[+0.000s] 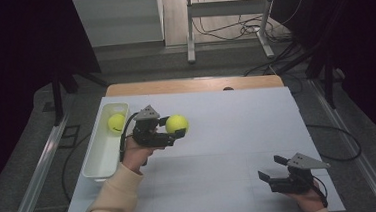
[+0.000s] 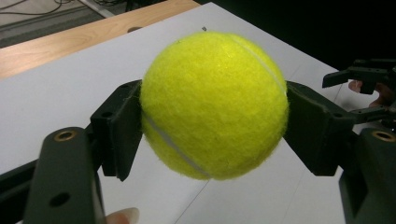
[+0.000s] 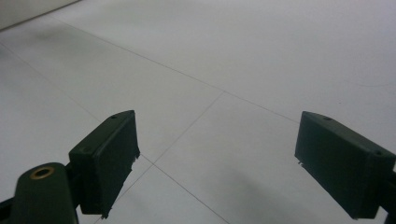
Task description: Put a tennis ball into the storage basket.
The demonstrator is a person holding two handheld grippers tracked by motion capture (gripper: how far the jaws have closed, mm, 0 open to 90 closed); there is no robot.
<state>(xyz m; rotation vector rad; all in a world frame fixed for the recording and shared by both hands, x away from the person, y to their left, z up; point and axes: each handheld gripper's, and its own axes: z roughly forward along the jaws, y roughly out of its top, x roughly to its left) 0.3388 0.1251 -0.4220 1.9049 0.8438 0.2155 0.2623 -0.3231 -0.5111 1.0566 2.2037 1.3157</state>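
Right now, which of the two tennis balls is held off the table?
The tennis ball clamped in the left tool; the other ball lies in the white tray.

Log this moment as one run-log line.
left gripper: shut on tennis ball, above table | right gripper: open, holding nothing | white bin: second tennis ball inside

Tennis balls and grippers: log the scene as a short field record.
held ball: tennis ball clamped between the jaws of the left gripper, above the table
second ball: tennis ball inside the white bin
bin position: table's left edge
right gripper: open, holding nothing, near right corner
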